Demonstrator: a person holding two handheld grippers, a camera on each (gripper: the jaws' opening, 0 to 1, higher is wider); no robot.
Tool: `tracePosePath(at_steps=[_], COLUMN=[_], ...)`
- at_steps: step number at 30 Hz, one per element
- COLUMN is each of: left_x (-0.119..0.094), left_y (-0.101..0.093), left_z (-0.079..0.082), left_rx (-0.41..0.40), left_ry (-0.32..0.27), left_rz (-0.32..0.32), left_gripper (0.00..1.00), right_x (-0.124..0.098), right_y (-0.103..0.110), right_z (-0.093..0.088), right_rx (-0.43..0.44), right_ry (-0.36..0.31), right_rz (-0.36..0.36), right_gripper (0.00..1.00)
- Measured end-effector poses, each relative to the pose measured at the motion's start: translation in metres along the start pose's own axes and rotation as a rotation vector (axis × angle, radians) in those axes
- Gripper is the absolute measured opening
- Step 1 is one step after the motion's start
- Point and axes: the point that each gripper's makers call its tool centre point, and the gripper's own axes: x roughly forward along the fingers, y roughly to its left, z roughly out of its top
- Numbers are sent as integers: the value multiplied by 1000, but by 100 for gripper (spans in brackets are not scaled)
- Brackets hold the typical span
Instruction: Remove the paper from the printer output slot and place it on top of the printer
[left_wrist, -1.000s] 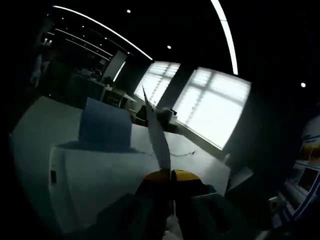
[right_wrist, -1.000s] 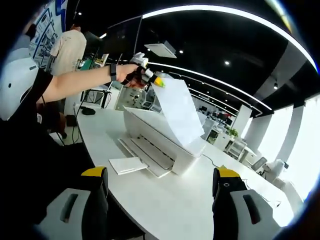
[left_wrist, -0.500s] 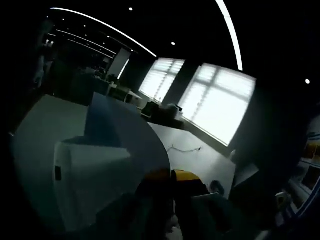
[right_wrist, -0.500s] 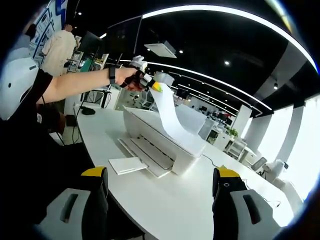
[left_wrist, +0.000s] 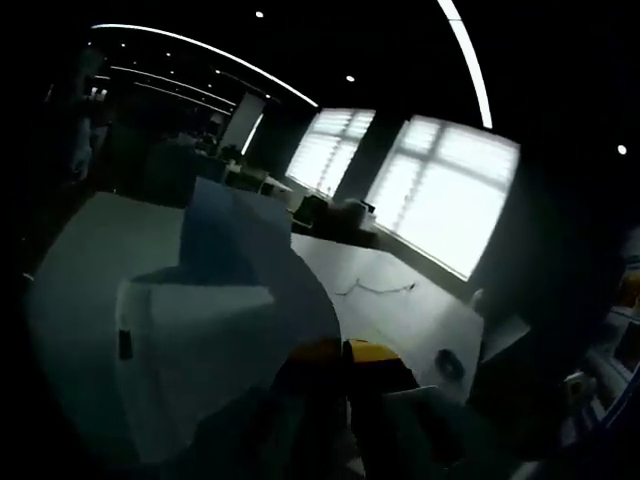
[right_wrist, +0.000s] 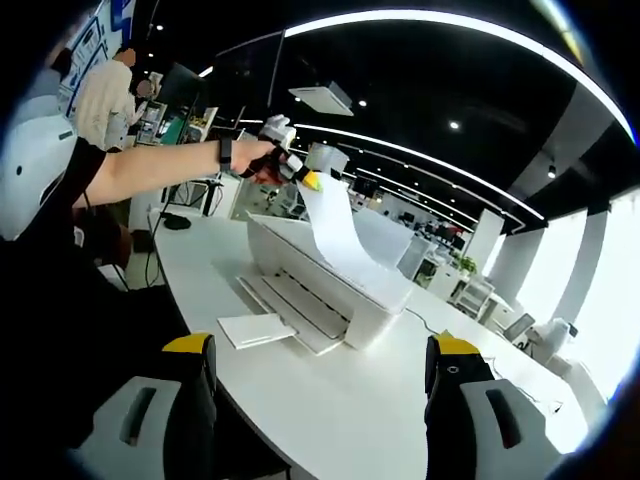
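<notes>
A white paper sheet (right_wrist: 335, 230) is being pinched by the left gripper (right_wrist: 308, 179), its fingers closed, and draped over the white boxy printer (right_wrist: 330, 280). The right gripper (right_wrist: 318, 375) is being held wide apart, gripping nothing, above bare white tabletop (right_wrist: 330, 410).

No text, label or number can be read on anything here.

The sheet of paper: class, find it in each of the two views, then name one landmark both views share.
Left gripper view: the sheet of paper rises from the left tool at bottom centre and sweeps up-left.
Right gripper view: it hangs at upper centre from the left tool, draping onto the printer.
Shared landmark: the white printer, at lower left in the left gripper view.
</notes>
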Motion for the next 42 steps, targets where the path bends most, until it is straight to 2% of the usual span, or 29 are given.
tracePosePath(at_steps=[16, 27, 42], left_x=[-1, 6, 7], left_y=[-4, 10, 28], left_z=[-8, -8, -13], left_rx=[-6, -9, 43], left_ry=[1, 20, 58], left_rz=[10, 22, 86], left_gripper=[5, 5, 6], right_x=[-1, -1, 0], right_y=[-1, -1, -3], right_z=[2, 2, 0], right_rx=[-5, -6, -4], right_ry=[3, 5, 6], right_rz=[-10, -10, -14], right_gripper=[81, 81, 81])
